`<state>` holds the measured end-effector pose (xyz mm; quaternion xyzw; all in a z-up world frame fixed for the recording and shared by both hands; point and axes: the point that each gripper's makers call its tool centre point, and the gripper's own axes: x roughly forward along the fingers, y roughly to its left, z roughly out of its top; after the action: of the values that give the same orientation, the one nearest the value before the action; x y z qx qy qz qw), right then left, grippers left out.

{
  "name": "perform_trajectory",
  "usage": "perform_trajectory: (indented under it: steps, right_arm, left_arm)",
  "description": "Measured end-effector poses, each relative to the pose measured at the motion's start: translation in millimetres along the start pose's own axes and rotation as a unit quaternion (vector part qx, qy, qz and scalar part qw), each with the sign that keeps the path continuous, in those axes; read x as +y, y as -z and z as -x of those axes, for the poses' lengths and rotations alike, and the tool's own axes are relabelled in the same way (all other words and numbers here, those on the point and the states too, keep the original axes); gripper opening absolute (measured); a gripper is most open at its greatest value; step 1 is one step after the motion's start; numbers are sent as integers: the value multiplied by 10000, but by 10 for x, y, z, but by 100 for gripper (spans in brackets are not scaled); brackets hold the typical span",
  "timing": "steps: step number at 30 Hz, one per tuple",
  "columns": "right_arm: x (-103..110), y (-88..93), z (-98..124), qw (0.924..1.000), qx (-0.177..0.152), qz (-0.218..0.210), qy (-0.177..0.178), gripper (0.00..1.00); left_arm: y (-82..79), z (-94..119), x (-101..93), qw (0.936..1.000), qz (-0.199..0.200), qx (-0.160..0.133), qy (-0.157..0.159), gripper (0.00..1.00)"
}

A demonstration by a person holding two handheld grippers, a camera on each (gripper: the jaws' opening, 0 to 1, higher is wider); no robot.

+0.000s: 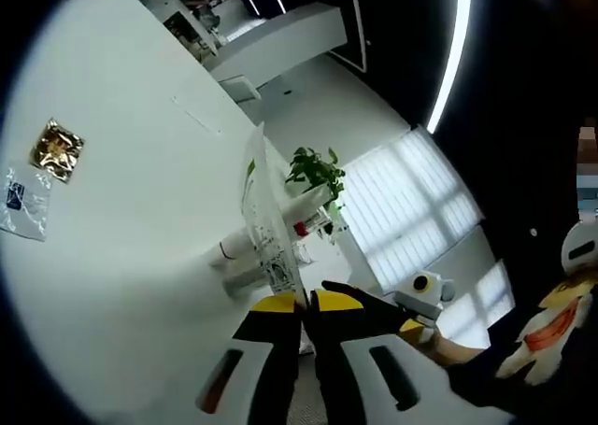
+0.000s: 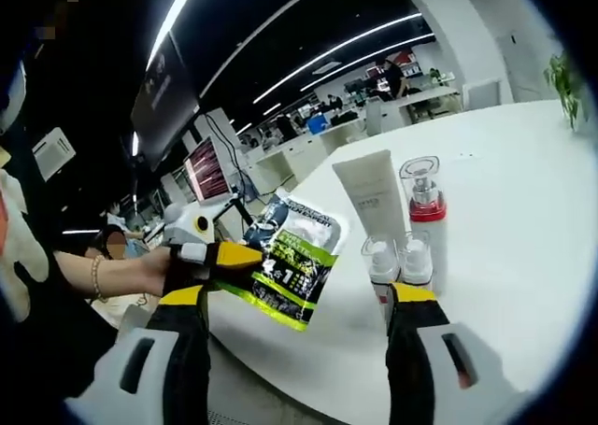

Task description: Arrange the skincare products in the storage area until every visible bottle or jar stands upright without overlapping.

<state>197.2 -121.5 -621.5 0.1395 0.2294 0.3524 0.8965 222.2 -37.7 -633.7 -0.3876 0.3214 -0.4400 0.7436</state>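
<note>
My left gripper (image 1: pixel 306 302) is shut on the lower edge of a flat sachet (image 1: pixel 266 215), which stands edge-on above its jaws. In the right gripper view the same sachet (image 2: pixel 294 257), with a green and black label, hangs over the table's near edge, held by the left gripper (image 2: pixel 234 254) coming in from the left. My right gripper (image 2: pixel 299 294) stands wide open below it, touching nothing. Upright on the white table (image 2: pixel 523 210) are a white tube (image 2: pixel 374 196), a pump bottle with a red collar (image 2: pixel 422 196) and two small clear-capped bottles (image 2: pixel 381 262).
A gold foil packet (image 1: pixel 56 148) and a clear plastic packet (image 1: pixel 23 201) lie far off on the table (image 1: pixel 140 238). A potted plant (image 1: pixel 316 168) stands behind the bottles. A person's hand (image 2: pixel 140 271) holds the left gripper. Desks and screens lie beyond.
</note>
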Motion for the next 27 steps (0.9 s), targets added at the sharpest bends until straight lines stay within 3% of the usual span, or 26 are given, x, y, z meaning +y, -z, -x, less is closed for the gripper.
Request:
perform_trajectory:
  steps: [14,27]
  right_arm:
    - [-153,89,36,9994,223,107,248,91]
    - [-263,127,82,9988,277,67,391,94]
  left_arm:
    - [129,-109,378,9989,55,229,-412,0]
    - [259,-197,642,9957,-80,497,-773,0]
